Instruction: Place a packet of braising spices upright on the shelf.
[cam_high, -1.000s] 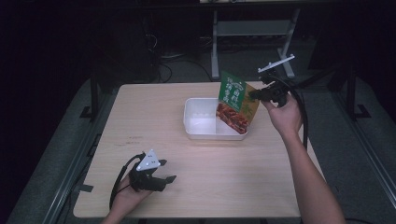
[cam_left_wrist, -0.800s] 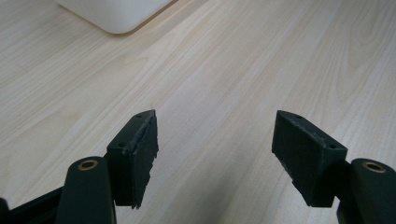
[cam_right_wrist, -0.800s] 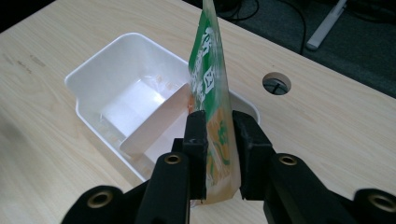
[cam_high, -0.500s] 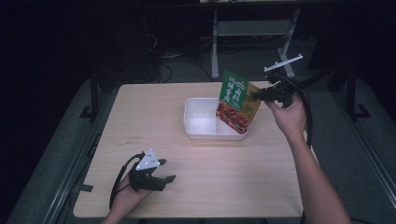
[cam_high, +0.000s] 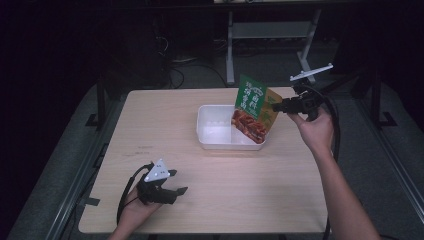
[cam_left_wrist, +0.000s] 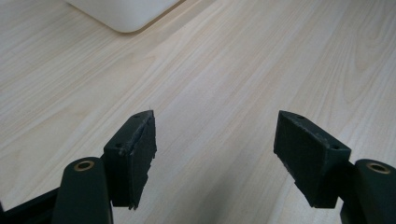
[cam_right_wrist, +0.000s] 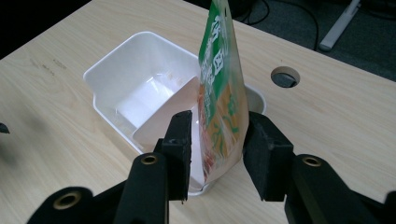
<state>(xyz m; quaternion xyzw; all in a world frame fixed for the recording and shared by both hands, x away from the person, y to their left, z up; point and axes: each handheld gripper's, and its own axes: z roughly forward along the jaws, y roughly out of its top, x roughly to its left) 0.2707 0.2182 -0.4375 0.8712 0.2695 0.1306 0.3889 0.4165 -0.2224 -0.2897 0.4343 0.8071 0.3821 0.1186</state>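
Pouch (cam_right_wrist: 219, 93) at frame centre looked light, floppy and slick, leaning in the tub (cam_right_wrist: 140, 60); best pinched at its edge. Right gripper (cam_right_wrist: 217, 149), jaws just opening, straddled it unpressed; left gripper (cam_left_wrist: 215, 154) spread, empty.

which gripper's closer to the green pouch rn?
Right. The right gripper straddles the green pouch standing in the white bin, jaws just opening. The left gripper rests far off at the table's near edge.

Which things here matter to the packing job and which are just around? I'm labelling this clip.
In the job:
- green and orange food pouch
- white plastic divided box
- right tool, jaws just opening around the pouch

Just around:
- left tool, open
- round table hole
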